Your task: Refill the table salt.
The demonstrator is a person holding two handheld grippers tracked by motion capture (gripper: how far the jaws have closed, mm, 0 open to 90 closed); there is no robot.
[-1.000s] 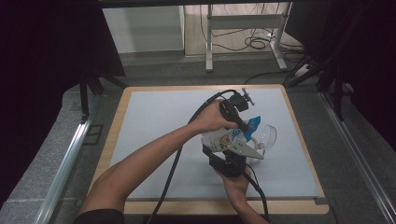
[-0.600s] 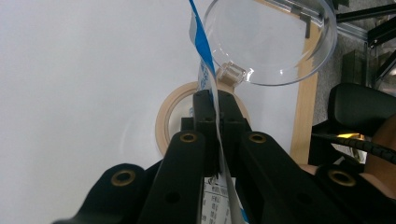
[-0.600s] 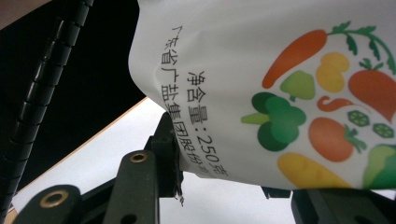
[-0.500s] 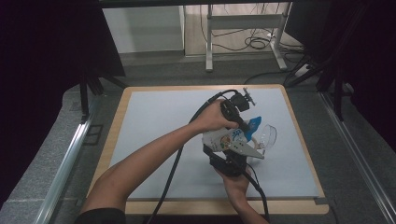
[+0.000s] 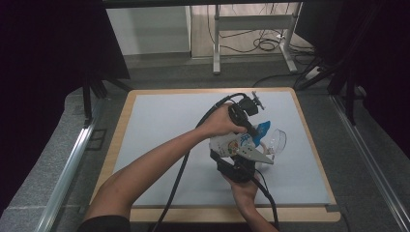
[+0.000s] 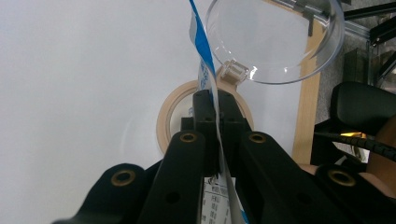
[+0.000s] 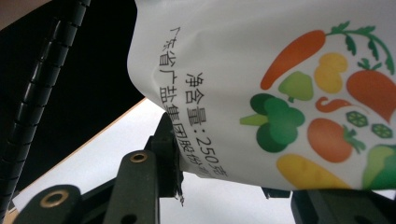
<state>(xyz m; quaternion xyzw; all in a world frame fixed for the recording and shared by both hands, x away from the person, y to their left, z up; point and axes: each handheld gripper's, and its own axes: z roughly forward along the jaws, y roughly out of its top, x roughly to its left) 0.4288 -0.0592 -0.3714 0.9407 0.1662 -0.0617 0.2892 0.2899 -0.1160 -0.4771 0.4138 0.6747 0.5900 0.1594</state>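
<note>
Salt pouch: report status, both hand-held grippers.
Left hand-held gripper shut on salt pouch top edge. Right hand-held gripper clamps pouch body. Open clear jar just ahead. Nothing in the way.

Pouch (image 7: pixel 289 93) cut off, top edge.

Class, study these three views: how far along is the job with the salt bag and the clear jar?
Done: the clear jar's hinged lid stands open, its tan-rimmed mouth exposed. In hand: the left gripper is shut on the bag at its blue-edged top, while the right gripper grips its lower part, holding it beside the jar. Left: probably opening or tipping the bag; no pouring is visible yet.
</note>
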